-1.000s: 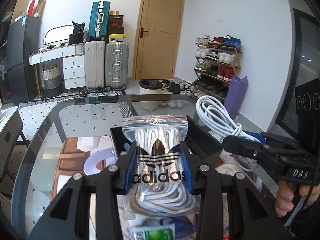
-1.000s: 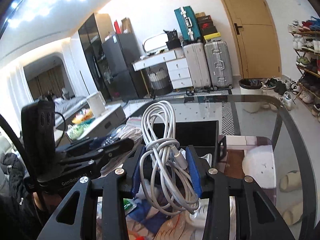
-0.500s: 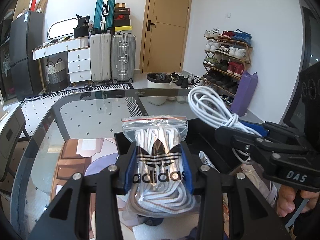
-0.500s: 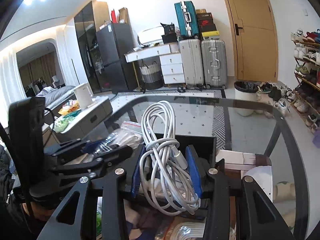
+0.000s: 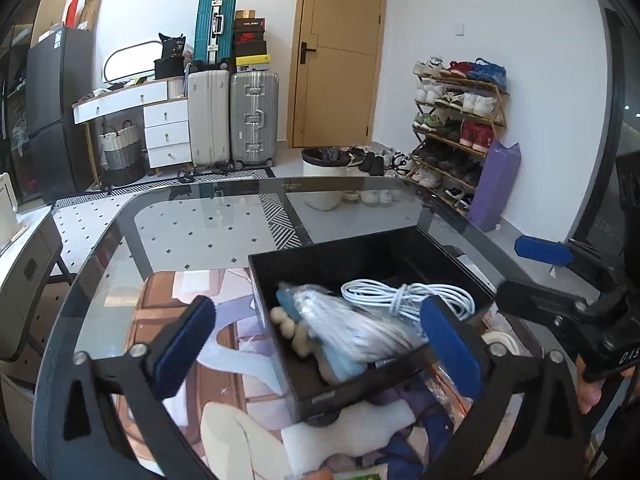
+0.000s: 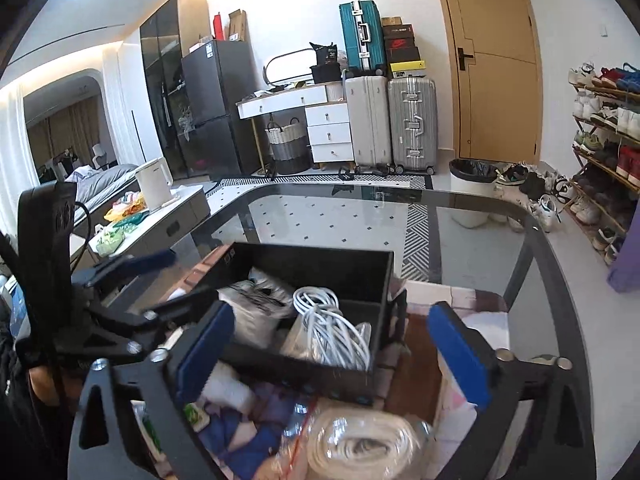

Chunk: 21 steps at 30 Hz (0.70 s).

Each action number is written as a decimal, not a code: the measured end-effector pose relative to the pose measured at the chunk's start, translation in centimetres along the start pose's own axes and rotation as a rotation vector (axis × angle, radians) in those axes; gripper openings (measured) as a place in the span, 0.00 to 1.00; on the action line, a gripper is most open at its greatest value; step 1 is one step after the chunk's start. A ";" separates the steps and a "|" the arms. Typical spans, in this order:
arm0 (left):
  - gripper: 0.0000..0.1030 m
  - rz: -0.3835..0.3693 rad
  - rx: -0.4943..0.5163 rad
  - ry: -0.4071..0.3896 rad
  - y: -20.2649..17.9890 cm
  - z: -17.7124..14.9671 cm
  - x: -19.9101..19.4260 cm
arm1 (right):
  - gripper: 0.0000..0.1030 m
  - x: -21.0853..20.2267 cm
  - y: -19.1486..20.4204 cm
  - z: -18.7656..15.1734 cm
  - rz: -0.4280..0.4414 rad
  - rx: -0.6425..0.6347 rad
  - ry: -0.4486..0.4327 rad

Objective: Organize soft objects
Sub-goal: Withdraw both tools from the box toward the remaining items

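A black box [image 5: 360, 252] [image 6: 384, 272] stands on the glass table. In it lie the clear bag of white laces [image 5: 352, 324] [image 6: 256, 308], a coiled white cable [image 5: 408, 296] [image 6: 332, 324] and a small plush toy [image 5: 296, 332]. My left gripper [image 5: 316, 344] is open and empty above the box's near side. My right gripper [image 6: 332, 352] is open and empty above the box's near edge. The right gripper also shows at the right of the left wrist view [image 5: 532, 268], and the left gripper at the left of the right wrist view [image 6: 156, 280].
A printed mat [image 5: 180, 320] covers the table's near part. On it lie a bagged white roll [image 6: 368, 444], a green packet [image 6: 194, 414], blue cloth [image 6: 240, 444] and a white soft item [image 5: 352, 428]. The table's rounded edge [image 5: 132, 204] runs behind.
Both grippers opened. The lace bag dropped from the left gripper and the cable from the right gripper into the black box. Both grippers now stand nearer the box.
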<state>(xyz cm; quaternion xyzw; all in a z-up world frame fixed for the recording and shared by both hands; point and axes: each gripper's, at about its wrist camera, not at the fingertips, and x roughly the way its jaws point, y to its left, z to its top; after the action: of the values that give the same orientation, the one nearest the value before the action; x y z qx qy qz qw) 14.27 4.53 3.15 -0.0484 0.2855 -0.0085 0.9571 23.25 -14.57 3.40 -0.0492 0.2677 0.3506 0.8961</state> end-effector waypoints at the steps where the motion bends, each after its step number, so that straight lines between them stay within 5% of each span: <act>1: 1.00 0.001 0.002 0.008 0.0 -0.2 -0.1 | 0.99 -0.3 0.0 -0.3 0.000 -0.005 0.004; 21: 1.00 0.037 -0.009 0.056 0.8 -4.5 -3.5 | 0.99 -3.5 -0.7 -5.4 -0.010 0.067 0.058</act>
<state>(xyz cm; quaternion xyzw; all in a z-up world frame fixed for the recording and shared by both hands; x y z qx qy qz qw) 8.89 5.08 1.19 -0.0473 0.3132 0.0090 0.9485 19.20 -18.69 0.49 -0.0308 0.3049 0.3354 0.8909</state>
